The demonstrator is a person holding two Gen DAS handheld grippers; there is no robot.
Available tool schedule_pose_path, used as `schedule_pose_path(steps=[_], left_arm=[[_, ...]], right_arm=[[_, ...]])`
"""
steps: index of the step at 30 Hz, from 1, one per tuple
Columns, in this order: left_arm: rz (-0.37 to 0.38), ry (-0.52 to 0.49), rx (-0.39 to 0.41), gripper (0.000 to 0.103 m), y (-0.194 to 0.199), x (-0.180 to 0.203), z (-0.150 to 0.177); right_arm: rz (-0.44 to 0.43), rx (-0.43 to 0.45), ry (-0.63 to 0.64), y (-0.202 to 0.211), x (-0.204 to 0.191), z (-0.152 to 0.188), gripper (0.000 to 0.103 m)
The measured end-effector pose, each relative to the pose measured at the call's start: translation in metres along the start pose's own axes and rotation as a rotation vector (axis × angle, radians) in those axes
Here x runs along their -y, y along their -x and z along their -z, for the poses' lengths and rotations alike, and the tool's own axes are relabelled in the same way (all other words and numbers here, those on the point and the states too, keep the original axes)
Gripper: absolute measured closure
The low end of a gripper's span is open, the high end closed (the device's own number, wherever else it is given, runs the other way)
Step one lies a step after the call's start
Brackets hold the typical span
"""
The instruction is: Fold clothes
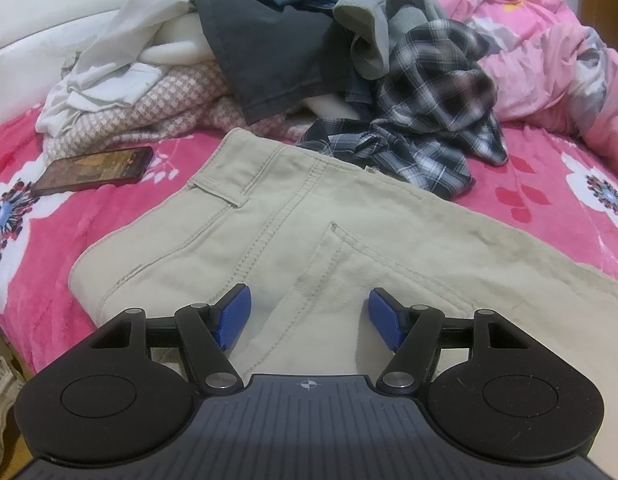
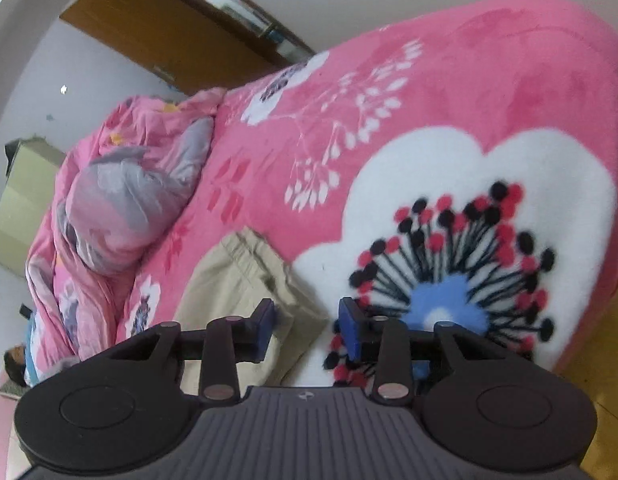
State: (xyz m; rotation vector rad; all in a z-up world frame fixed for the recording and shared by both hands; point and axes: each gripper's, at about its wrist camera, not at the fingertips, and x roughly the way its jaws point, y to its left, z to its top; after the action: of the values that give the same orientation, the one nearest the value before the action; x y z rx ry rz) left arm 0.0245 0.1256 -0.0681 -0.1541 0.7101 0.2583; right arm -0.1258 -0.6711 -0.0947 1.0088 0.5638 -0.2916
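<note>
Trousers laid flat on bed; left gripper and right gripper held released above them. A hem grasp is judged next.

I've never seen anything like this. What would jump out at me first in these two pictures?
Probably the bright pink flowered blanket covering the bed, with beige trousers spread flat on it right ahead of the open left gripper. Behind them sits a jumbled heap of clothes, a plaid shirt most prominent, and a phone lies to the left. The right gripper, also open, hovers by the trousers' edge.
</note>
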Motion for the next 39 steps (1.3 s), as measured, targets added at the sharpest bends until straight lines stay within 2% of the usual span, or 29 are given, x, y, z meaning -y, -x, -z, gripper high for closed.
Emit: schedule_pose_path(steps=[5, 8, 13, 16, 19, 21, 26, 27, 28, 29, 32, 34, 36, 37, 38, 39], left_arm=[[0.002, 0.008, 0.003, 0.037, 0.001, 0.001, 0.002], [0.003, 0.008, 0.004, 0.037, 0.002, 0.001, 0.002], [0.002, 0.002, 0.002, 0.037, 0.002, 0.001, 0.002], [0.001, -0.003, 0.002, 0.036, 0.002, 0.002, 0.002], [0.000, -0.007, 0.003, 0.036, 0.002, 0.002, 0.003], [-0.001, -0.011, 0.005, 0.036, 0.002, 0.003, 0.004], [0.004, -0.002, 0.006, 0.035, 0.001, 0.002, 0.003], [0.006, 0.003, 0.008, 0.035, 0.001, 0.001, 0.003], [0.007, 0.004, 0.009, 0.035, 0.002, 0.001, 0.003], [0.007, 0.002, 0.011, 0.035, 0.002, 0.001, 0.004], [0.009, 0.001, 0.013, 0.035, 0.002, 0.000, 0.004], [0.014, -0.002, 0.016, 0.035, 0.002, -0.001, 0.004], [0.018, -0.009, 0.018, 0.035, 0.002, -0.002, 0.005], [0.020, -0.013, 0.018, 0.035, 0.002, -0.002, 0.005], [0.021, -0.013, 0.018, 0.035, 0.002, -0.003, 0.005], [0.023, -0.011, 0.017, 0.035, 0.002, -0.003, 0.004]], right_arm=[[-0.035, -0.013, 0.080, -0.009, -0.027, 0.004, 0.064], [-0.069, -0.021, 0.049, -0.013, -0.030, 0.003, 0.064], [-0.275, 0.093, -0.134, 0.020, -0.001, 0.006, 0.064], [-0.253, 0.126, -0.153, 0.037, 0.011, 0.013, 0.064], [-0.193, 0.102, -0.135, 0.043, 0.017, 0.025, 0.064], [-0.175, 0.070, -0.145, 0.039, 0.021, 0.033, 0.064], [-0.143, 0.018, -0.168, 0.009, 0.014, 0.031, 0.055], [-0.141, 0.013, -0.162, 0.001, 0.010, 0.029, 0.057], [-0.139, 0.010, -0.155, -0.005, 0.006, 0.028, 0.079], [-0.147, 0.029, -0.131, 0.000, -0.002, 0.029, 0.096], [-0.161, 0.097, -0.054, 0.020, -0.025, 0.031, 0.096], [-0.147, 0.128, -0.025, 0.036, -0.027, 0.035, 0.096], [-0.103, 0.103, -0.043, 0.033, -0.010, 0.038, 0.094], [-0.101, 0.081, -0.064, 0.025, 0.004, 0.038, 0.089], [-0.098, 0.059, -0.085, 0.017, 0.018, 0.038, 0.093], [-0.099, 0.037, -0.109, 0.010, 0.032, 0.038, 0.092]])
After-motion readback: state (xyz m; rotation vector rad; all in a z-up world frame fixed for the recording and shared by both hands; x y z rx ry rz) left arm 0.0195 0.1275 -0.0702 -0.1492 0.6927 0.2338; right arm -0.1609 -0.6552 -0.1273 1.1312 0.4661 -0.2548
